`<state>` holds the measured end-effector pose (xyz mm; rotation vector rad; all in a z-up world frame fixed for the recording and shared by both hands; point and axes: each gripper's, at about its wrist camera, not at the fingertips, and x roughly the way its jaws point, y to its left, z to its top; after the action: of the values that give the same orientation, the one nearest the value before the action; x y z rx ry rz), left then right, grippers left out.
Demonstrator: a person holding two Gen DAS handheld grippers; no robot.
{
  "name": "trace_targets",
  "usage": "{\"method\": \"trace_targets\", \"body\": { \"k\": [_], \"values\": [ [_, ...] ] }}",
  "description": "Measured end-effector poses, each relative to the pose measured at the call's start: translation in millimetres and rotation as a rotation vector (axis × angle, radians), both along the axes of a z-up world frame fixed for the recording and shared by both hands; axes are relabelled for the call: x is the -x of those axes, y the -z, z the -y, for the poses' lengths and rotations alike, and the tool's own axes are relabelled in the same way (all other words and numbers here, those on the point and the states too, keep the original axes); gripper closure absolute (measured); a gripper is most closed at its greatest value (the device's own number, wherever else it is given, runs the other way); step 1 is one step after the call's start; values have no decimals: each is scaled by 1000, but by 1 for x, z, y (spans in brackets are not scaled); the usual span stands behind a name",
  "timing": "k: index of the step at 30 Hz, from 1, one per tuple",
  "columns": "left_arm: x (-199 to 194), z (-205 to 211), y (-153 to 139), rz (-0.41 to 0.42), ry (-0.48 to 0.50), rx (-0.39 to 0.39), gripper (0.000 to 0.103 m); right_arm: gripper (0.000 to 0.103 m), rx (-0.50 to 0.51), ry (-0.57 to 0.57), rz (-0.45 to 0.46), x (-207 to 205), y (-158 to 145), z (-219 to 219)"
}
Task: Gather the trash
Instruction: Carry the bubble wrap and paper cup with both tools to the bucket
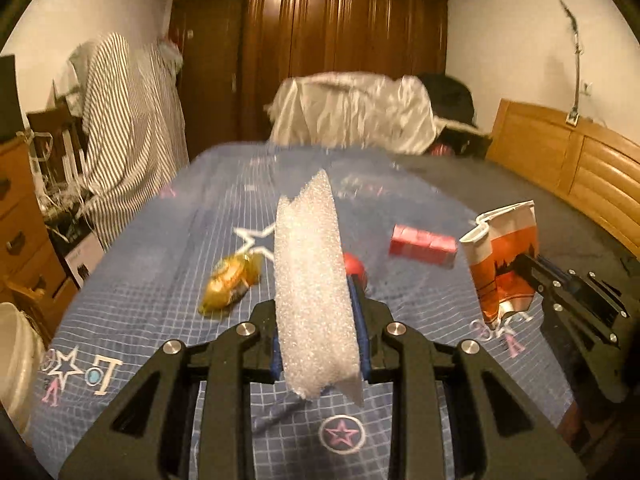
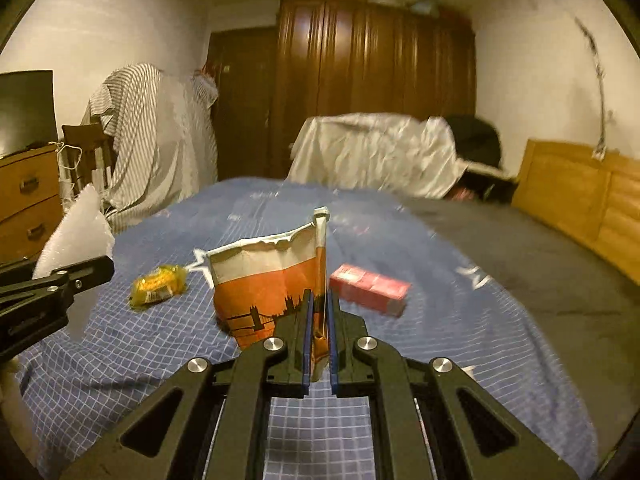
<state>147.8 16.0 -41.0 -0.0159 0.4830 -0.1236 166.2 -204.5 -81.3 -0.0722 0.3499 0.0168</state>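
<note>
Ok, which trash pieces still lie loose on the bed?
The yellow wrapper and red carton; the foam and orange bag are in the tongs.

dim warm indoor light, fisheye-bent edges, background perhaps blurred by motion.

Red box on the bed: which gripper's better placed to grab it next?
Neither is free: the left gripper is shut on foam, the right gripper on an orange bag. Once emptied, right: the red box lies just ahead of its fingertips, slightly right.
</note>
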Motion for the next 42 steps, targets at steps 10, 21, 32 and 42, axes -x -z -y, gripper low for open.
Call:
{"method": "trace_targets", "body": {
  "k": [10, 21, 32, 42],
  "values": [
    [31, 21, -17, 82, 5, -8, 77, 96, 34, 20, 91, 53, -35, 0],
    [37, 22, -24, 91, 5, -10, 78, 96, 20, 29, 96, 61, -45, 7],
    [36, -21, -35, 92, -102, -8, 77, 96, -24, -88, 70, 45, -61, -32],
    [42, -104, -53, 96, -257, 1, 77, 96, -32, -246, 69, 31, -85, -127]
  ]
}}
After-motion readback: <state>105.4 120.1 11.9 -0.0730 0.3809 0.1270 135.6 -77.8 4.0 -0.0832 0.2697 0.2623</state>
